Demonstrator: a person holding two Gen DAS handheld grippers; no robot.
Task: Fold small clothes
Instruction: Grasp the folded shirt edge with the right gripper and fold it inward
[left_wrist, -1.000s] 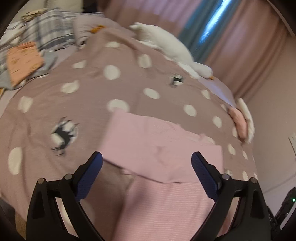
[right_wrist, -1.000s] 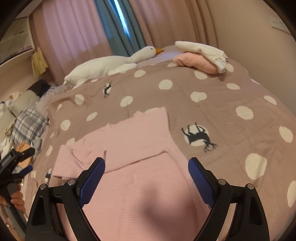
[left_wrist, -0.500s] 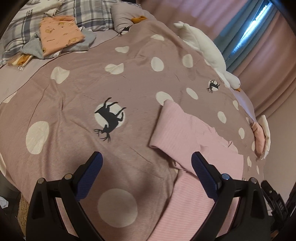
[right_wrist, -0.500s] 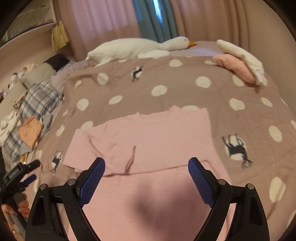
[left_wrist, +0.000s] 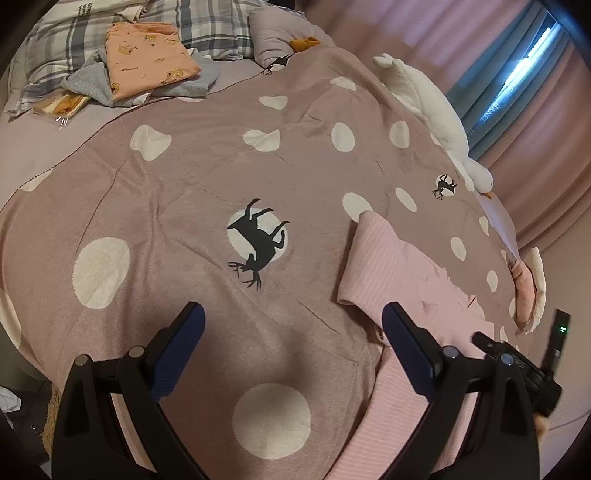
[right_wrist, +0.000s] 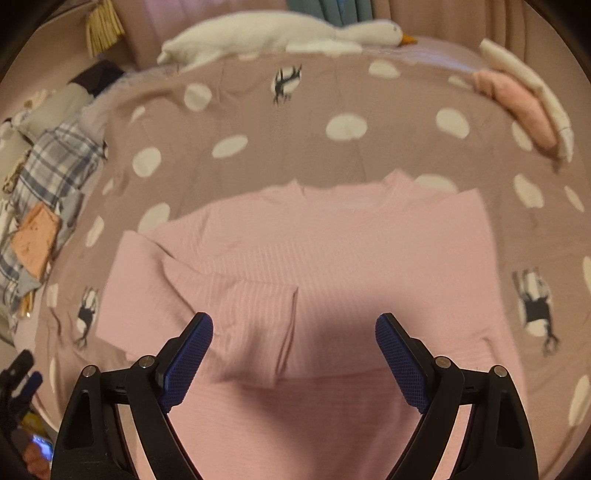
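Pink ribbed top (right_wrist: 332, 266) lies flat on the spotted bedspread (right_wrist: 295, 122), centre of the right wrist frame, neckline toward the top. One sleeve (right_wrist: 236, 306) is folded across the body at lower left; the side and bottom folds appear not yet done. Both the right claw (right_wrist: 294, 354) and the left claw (left_wrist: 291, 349) stand wide and hold nothing. The left wrist view alone shows the orange printed garment (left_wrist: 147, 59) at upper left, the top at its right edge, and the right claw's body at lower right.
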